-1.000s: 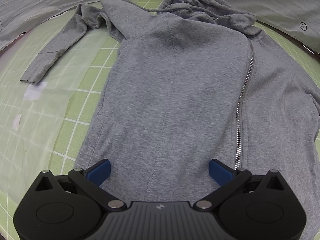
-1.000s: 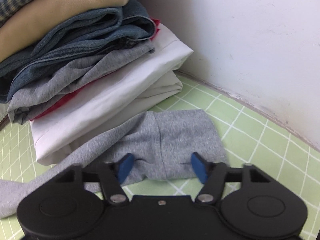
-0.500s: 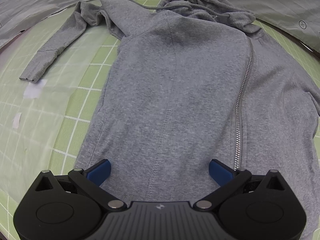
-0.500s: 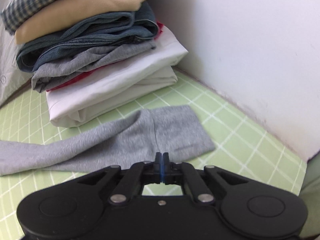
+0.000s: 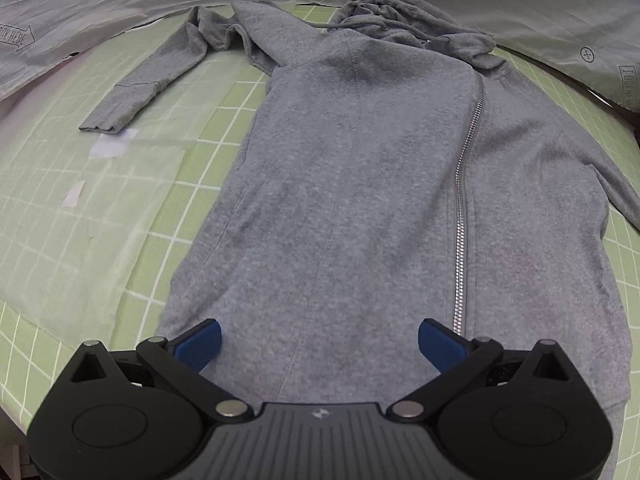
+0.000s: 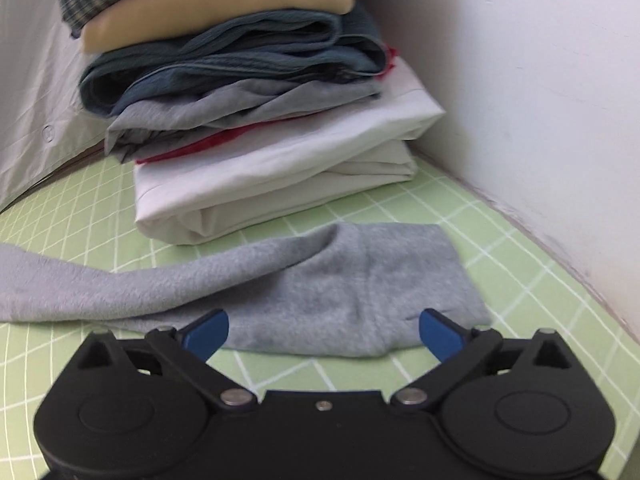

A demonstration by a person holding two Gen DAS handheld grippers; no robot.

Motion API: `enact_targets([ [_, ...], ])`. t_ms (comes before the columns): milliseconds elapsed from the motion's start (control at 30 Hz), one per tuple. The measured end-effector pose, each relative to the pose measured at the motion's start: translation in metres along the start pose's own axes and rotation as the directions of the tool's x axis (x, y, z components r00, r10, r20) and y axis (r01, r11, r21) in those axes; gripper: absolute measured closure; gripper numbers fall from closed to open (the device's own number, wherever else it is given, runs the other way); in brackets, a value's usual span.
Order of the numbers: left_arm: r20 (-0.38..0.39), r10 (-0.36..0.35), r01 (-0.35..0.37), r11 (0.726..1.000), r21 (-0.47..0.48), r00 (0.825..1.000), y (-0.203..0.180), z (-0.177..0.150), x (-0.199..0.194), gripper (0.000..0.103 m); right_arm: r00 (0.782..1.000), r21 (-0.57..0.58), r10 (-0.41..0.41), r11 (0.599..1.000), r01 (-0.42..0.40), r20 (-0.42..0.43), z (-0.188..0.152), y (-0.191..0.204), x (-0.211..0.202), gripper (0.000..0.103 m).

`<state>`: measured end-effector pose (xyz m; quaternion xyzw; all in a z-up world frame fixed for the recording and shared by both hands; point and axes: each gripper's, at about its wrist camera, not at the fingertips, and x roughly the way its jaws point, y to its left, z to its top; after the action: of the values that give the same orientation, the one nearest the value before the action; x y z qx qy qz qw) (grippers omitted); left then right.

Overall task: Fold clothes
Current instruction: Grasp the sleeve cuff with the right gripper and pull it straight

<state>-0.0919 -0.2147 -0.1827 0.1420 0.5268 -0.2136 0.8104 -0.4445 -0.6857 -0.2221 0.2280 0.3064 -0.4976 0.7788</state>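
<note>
We have the hoodie (image 5: 360, 200) laid flat on the green grid mat (image 5: 120, 240) that covers the tabletop, front up, zipper (image 5: 462, 208) closed and running down its length, hood (image 5: 408, 28) bunched at the far end. It lies this way so that the body gives us a smooth, straight panel to fold against.

Our left gripper (image 5: 318, 346) hangs over the hem end, jaws spread wide, nothing between them. From there we look up the whole garment and can judge whether it is square before any fold. The left sleeve (image 5: 144, 76) trails out to the side, cuff flat on the mat, well clear of the body.

Our right gripper (image 6: 324, 334) is over the other sleeve (image 6: 280, 292), by its cuff. Its jaws have just been opening and now stand fully spread, with the cuff lying between and just beyond the blue pads, not pinched. The sleeve rests stretched out and loose on the mat, its far edge near the stack (image 6: 248, 120) of folded clothes in the corner by the wall (image 6: 540, 100), though not clearly touching it.

We judge the sleeve was pulled straight so that it can be folded across the body cleanly. The stack sits in the corner to keep finished pieces out of the working area, which leaves little room on that side. The hoodie is not yet folded.
</note>
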Motion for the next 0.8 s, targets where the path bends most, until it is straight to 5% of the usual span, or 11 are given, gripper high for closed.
enact_targets([
  [200,0.007,0.002,-0.002,1.000,0.012,1.000,-0.009,-0.016,-0.015,0.000,0.999,-0.097,0.015,0.995,-0.019,-0.038,-0.008,0.010,0.010,0.002],
  [267,0.005,0.008,-0.008,0.999,0.035,1.000,-0.014,-0.021,-0.018,0.000,1.000,-0.100,0.009,0.995,-0.011,-0.022,-0.010,0.005,0.005,0.016],
  [300,0.005,0.011,-0.011,0.999,0.045,1.000,-0.016,-0.023,-0.019,0.000,1.000,-0.097,0.000,0.995,-0.001,-0.010,-0.009,0.001,0.001,0.036],
  [333,0.005,0.013,-0.013,0.998,0.054,1.000,-0.017,-0.025,-0.019,0.000,1.000,-0.097,-0.010,0.995,0.010,-0.001,-0.009,-0.004,-0.003,0.070],
  [367,0.004,0.015,-0.015,0.998,0.064,1.000,-0.019,-0.027,-0.020,0.000,1.000,-0.093,-0.006,0.996,0.005,-0.007,-0.007,-0.012,-0.006,0.087],
  [400,0.004,0.014,-0.014,0.998,0.067,1.000,-0.020,-0.029,-0.020,0.000,1.000,-0.089,0.000,0.996,-0.001,-0.013,-0.006,-0.021,-0.009,0.092],
  [633,0.005,0.007,-0.007,0.999,0.047,1.000,-0.017,-0.034,-0.023,0.000,0.996,-0.117,0.085,0.989,-0.085,-0.009,-0.021,-0.037,-0.042,0.095],
  [800,0.008,0.017,-0.017,1.000,0.023,1.000,-0.010,-0.040,-0.027,0.000,0.993,-0.029,0.107,0.994,-0.106,0.043,-0.032,-0.042,-0.088,0.096],
])
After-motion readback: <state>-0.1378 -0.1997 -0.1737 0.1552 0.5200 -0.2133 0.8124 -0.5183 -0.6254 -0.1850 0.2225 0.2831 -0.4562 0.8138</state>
